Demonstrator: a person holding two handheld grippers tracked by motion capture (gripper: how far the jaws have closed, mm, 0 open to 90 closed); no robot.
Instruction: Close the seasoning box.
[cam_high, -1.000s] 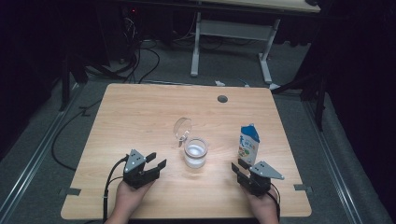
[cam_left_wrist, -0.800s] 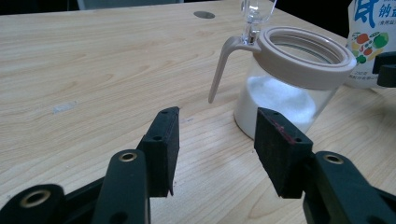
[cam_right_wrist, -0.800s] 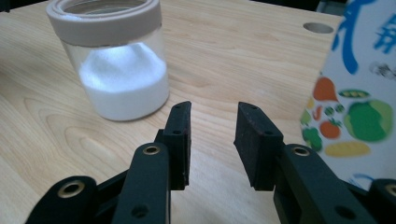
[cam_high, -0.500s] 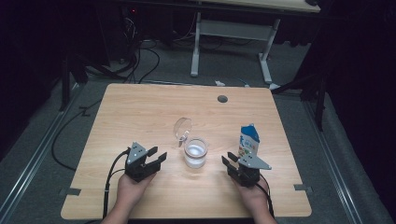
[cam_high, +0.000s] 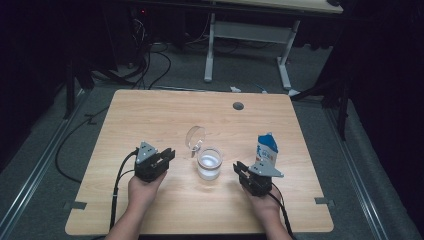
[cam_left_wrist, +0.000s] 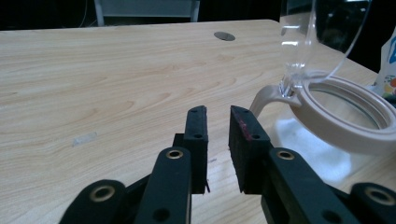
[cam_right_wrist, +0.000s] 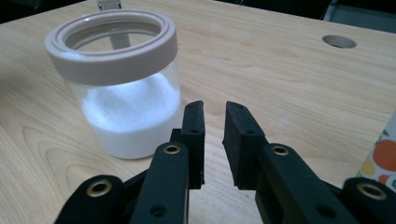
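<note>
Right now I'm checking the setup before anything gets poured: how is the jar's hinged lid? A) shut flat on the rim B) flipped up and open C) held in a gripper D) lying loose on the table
B: the clear lid stands up from the jar on its hinge, leaving the rim open.

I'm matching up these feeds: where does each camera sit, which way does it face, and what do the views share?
High view: above the person's side, looking forward and down on the table; forearms, left gripper and right gripper enter from below.
Left gripper view: rides the left gripper, looking low across the table; jaws slightly apart, empty.
Right gripper view: rides the right gripper, facing the jar; jaws slightly apart, empty.
Shared: the jar, its lid open, the carton and the table's hole.
</note>
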